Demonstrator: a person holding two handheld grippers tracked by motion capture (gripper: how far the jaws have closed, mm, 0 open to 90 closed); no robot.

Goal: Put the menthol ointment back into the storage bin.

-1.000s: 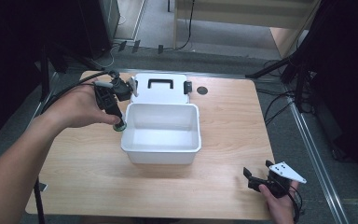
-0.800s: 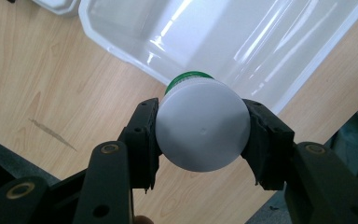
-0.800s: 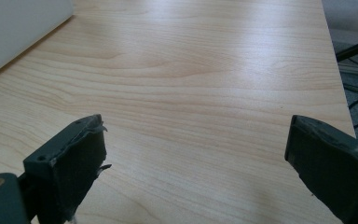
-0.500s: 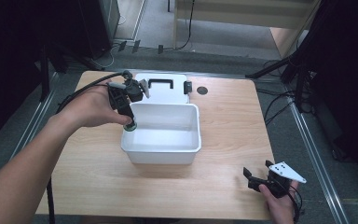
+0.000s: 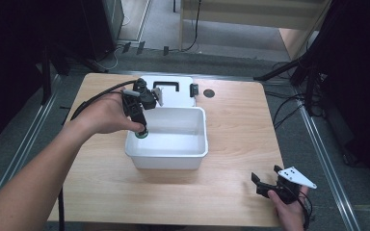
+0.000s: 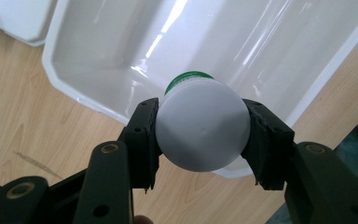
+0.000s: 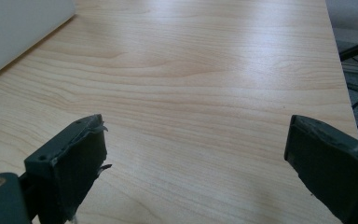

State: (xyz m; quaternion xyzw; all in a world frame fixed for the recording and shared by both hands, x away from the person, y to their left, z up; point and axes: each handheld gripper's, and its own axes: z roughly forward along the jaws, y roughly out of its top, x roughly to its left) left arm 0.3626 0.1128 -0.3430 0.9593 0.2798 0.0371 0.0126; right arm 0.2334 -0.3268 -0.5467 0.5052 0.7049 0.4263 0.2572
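Two grippers are in your hands, and each is doing something different. Your left gripper (image 6: 200,135) has its jaws clamped on a white bottle with a green cap (image 6: 200,128), one pad on each side of the round body, the base facing the gripper's camera and the cap pointing down. In the high view the left gripper (image 5: 142,130) holds that bottle over the near-left corner of the white plastic bin (image 5: 200,149), right at its rim, with the green cap showing just inside the wall. The bin's lid (image 5: 173,98) lies flat on the wooden table (image 5: 231,192) just behind the bin. Your right gripper (image 5: 260,183) rests low at the table's near-right corner, well apart from the bin, its jaws spread wide with nothing between them.
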